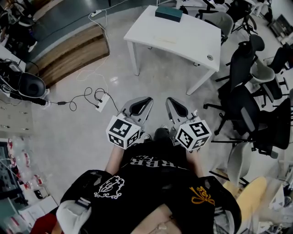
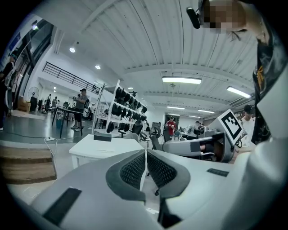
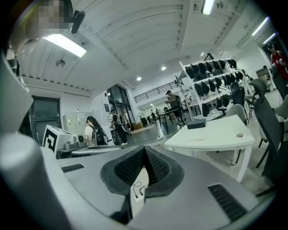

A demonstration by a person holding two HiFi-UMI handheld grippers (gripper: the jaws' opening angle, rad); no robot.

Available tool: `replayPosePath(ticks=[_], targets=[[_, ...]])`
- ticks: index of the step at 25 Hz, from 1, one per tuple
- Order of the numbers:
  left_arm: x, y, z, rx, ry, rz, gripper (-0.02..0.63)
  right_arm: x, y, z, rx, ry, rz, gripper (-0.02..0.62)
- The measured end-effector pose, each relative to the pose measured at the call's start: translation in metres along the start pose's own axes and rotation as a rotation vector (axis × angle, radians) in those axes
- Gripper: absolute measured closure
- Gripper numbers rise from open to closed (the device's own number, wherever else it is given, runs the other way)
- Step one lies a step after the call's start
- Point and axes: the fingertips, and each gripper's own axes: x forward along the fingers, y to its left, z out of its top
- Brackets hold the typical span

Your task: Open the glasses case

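White rectangular table (image 1: 183,36), one only, is standing on the pale grey smooth floor (image 1: 151,87). It is carrying one dark teal oblong glasses case (image 1: 168,13), which is lying shut at the table's far edge, near a far corner.

Several black and grey office chairs (image 1: 242,68) are crowding the table's right side. One white power strip (image 1: 101,103) with trailing cables is lying on the floor to the left, below a wooden step (image 1: 68,57). The room is looking like a large open workshop with strip lights.

Two grippers are being held side by side, well apart from the table. The left gripper (image 2: 145,152) is clenching on nothing, its pads meeting. The right gripper (image 3: 144,150) is doing likewise, empty.
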Motion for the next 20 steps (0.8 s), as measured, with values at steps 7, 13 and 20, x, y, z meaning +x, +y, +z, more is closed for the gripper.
replayPosePath(ticks=[7, 13, 20], targets=[[0.013, 0.006, -0.003, -0.017, 0.002, -0.024, 0.578, 0.005, -0.009, -0.002, -0.01, 0.024, -0.024, 0.58], [0.029, 0.021, -0.006, -0.03, 0.017, -0.012, 0.578, 0.024, -0.027, -0.002, -0.006, 0.046, -0.018, 0.581], [0.06, 0.072, -0.002, -0.035, 0.036, 0.033, 0.578, 0.083, -0.06, 0.012, 0.008, 0.055, 0.013, 0.581]])
